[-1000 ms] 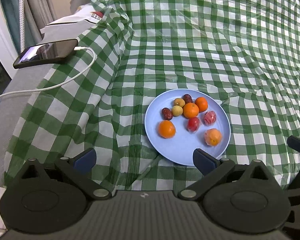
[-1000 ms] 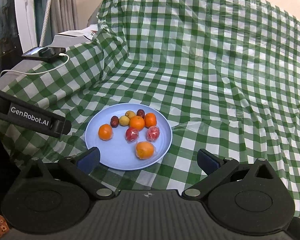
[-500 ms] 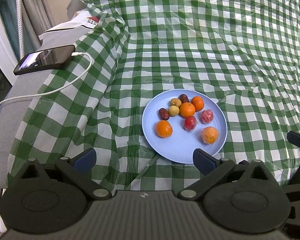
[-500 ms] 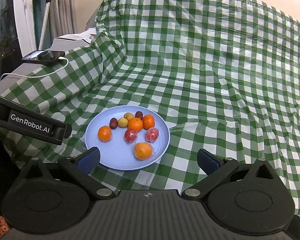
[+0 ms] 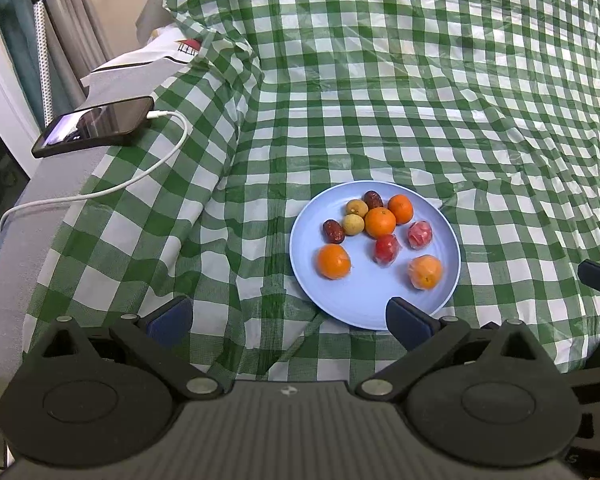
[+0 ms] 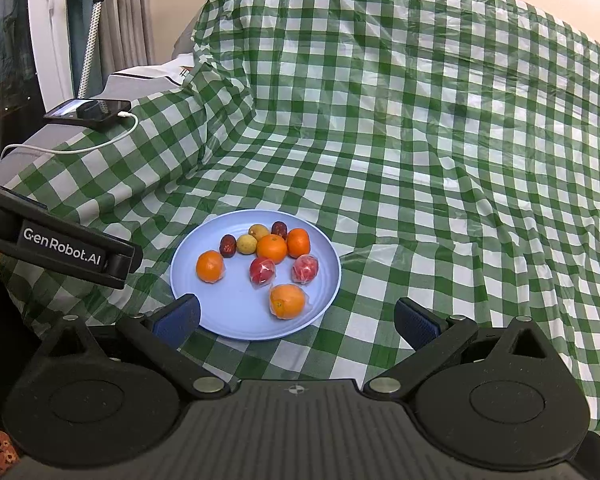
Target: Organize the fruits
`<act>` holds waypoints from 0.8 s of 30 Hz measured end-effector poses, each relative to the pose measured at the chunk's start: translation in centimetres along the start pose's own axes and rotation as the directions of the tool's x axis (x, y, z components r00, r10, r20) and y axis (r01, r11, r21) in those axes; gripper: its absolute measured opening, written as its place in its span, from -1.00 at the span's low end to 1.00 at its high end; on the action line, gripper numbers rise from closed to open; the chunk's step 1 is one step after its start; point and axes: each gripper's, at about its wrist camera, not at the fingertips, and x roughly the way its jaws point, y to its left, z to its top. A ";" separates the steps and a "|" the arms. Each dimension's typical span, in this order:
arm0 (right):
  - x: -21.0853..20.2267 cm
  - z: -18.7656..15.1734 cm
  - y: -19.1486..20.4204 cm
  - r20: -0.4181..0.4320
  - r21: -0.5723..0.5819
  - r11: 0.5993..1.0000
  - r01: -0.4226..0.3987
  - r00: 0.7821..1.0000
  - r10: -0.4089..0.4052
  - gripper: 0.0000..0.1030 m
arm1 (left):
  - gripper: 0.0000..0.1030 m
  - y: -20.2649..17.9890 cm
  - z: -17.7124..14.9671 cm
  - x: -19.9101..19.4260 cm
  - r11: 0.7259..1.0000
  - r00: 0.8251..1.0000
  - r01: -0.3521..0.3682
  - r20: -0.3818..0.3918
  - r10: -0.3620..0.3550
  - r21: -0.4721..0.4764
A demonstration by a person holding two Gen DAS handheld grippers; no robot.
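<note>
A light blue plate [image 5: 360,304] [image 6: 228,316] lies on the green checked cloth and holds several fruits. Bare oranges [image 5: 333,261] [image 6: 210,266] sit on it, with a wrapped orange [image 5: 425,271] [image 6: 287,301] nearer the front. Two wrapped red fruits [image 5: 386,249] [image 6: 262,271], two dark dates [image 5: 333,231] and two small yellow-brown fruits [image 5: 353,224] lie at the back. My left gripper [image 5: 288,320] hovers open at the plate's near-left edge, empty. My right gripper [image 6: 296,322] is open too, above the plate's near-right rim. Its body shows in the left view [image 5: 598,276].
A black phone [image 5: 94,126] [image 6: 88,111] lies on a grey ledge at the left, with a white charging cable [image 5: 112,188] trailing over the cloth. Curtains and a pole stand behind it. The cloth climbs a backrest beyond the plate, with open cloth to the right.
Both views have shifted slightly, the plate sitting a little lower-left in the left view and higher in the right view. The fruits have not moved and both grippers stay open.
</note>
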 end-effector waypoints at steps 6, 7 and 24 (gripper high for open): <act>0.1 0.0 0.2 0.001 -0.001 1.000 0.001 1.000 -0.001 0.98 | 0.99 0.0 0.0 0.0 1.000 1.000 -0.004 -0.002 0.004 0.002; 0.1 0.0 0.2 0.000 -0.001 1.000 0.001 1.000 -0.001 0.98 | 0.99 0.0 0.0 0.0 1.000 1.000 -0.004 -0.002 0.004 0.001; 0.1 0.0 0.3 -0.001 -0.001 1.000 0.002 1.000 -0.002 0.98 | 0.99 0.0 0.1 0.0 1.000 1.000 -0.010 0.001 0.010 0.008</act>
